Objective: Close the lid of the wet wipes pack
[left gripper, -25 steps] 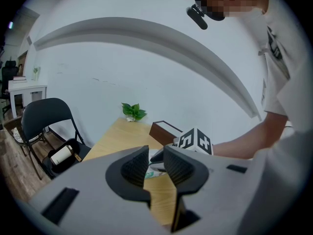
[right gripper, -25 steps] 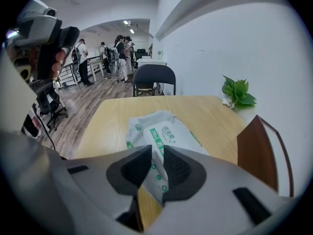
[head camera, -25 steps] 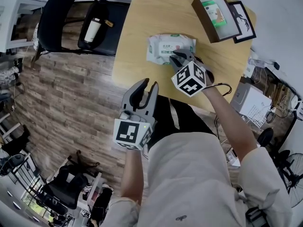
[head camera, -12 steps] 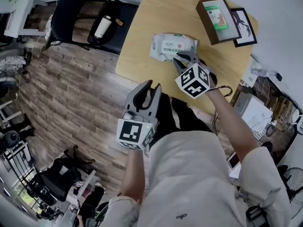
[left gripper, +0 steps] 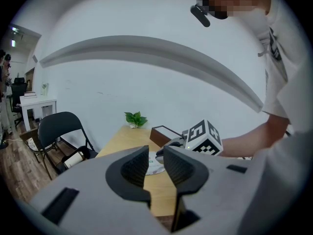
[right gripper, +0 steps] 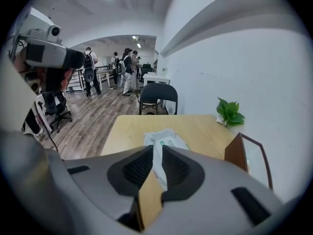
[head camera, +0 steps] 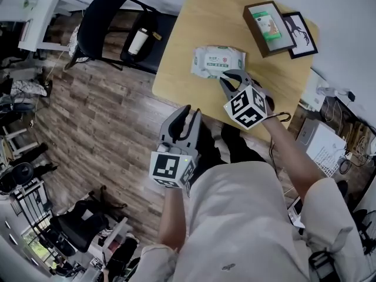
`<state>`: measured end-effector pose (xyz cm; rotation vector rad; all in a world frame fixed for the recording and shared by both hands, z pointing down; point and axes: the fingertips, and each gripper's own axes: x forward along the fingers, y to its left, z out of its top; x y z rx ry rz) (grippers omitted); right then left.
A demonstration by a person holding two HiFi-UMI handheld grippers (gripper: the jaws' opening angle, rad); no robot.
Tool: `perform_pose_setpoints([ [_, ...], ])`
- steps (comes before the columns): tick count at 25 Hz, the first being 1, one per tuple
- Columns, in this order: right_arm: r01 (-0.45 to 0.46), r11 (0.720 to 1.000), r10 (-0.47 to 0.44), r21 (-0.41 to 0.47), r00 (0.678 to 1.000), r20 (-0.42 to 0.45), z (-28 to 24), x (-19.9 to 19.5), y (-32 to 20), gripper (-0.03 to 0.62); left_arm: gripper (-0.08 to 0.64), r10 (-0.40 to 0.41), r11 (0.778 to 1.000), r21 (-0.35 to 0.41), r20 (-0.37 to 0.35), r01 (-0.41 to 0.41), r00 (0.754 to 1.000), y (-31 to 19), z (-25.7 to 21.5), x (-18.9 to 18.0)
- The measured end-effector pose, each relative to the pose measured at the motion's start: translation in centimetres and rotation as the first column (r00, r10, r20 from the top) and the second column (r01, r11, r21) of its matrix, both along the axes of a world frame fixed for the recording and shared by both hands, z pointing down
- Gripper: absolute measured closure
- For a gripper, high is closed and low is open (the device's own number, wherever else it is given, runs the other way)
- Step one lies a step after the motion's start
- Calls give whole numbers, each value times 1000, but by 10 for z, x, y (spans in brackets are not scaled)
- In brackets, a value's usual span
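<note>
The wet wipes pack (head camera: 218,61), white with a green label, lies flat on the wooden table (head camera: 182,69); its top looks flat from here. My right gripper (head camera: 232,77) hangs just above the pack's near right edge. Its jaws have just been closing to a narrow gap, with nothing between them. In the right gripper view the pack (right gripper: 166,137) shows beyond the right gripper (right gripper: 156,150). My left gripper (head camera: 184,117) is held off the table's near edge, over the floor, open by a small gap and empty. In the left gripper view, past the left gripper (left gripper: 155,150), the pack (left gripper: 156,168) peeks through.
A brown box frame (head camera: 267,27) and a black picture frame (head camera: 298,33) lie at the table's far right. A small plant (right gripper: 230,111) stands at the back edge. Left of the table is a black folding chair (head camera: 111,16) with a bottle (head camera: 138,40). Several people stand far off.
The right gripper has lifted off the pack's near edge and drawn back a little, its jaws narrower. The left gripper has risen slightly toward the table.
</note>
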<state>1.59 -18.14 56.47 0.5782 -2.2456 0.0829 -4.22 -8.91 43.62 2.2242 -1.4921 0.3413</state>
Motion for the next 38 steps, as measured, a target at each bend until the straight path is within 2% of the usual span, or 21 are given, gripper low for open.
perform_pose_setpoints([
  [6, -24, 1000, 24, 14, 999, 34, -20, -11, 18, 555, 471, 27, 1000, 11, -14, -27, 1000, 7, -3, -11],
  [11, -71, 997, 70, 19, 996, 60, -39, -25, 42, 569, 471, 96, 995, 13, -25, -95, 995, 20, -4, -24],
  [19, -173, 983, 166, 54, 979, 120, -86, -47, 87, 588, 471, 211, 977, 45, -32, -210, 977, 49, -18, -47],
  [22, -201, 975, 187, 96, 972, 139, -109, -54, 105, 589, 471, 248, 968, 63, -42, -245, 968, 60, -25, -55],
  [27, -255, 949, 225, 188, 960, 166, -149, -60, 131, 592, 471, 305, 949, 97, -53, -299, 951, 79, -38, -63],
  [32, -313, 917, 261, 246, 939, 224, -185, -65, 155, 592, 471, 378, 920, 130, -38, -370, 925, 95, -50, -64],
  [38, -401, 874, 306, 275, 893, 331, -224, -69, 182, 592, 477, 422, 894, 178, -25, -412, 906, 114, -73, -70],
])
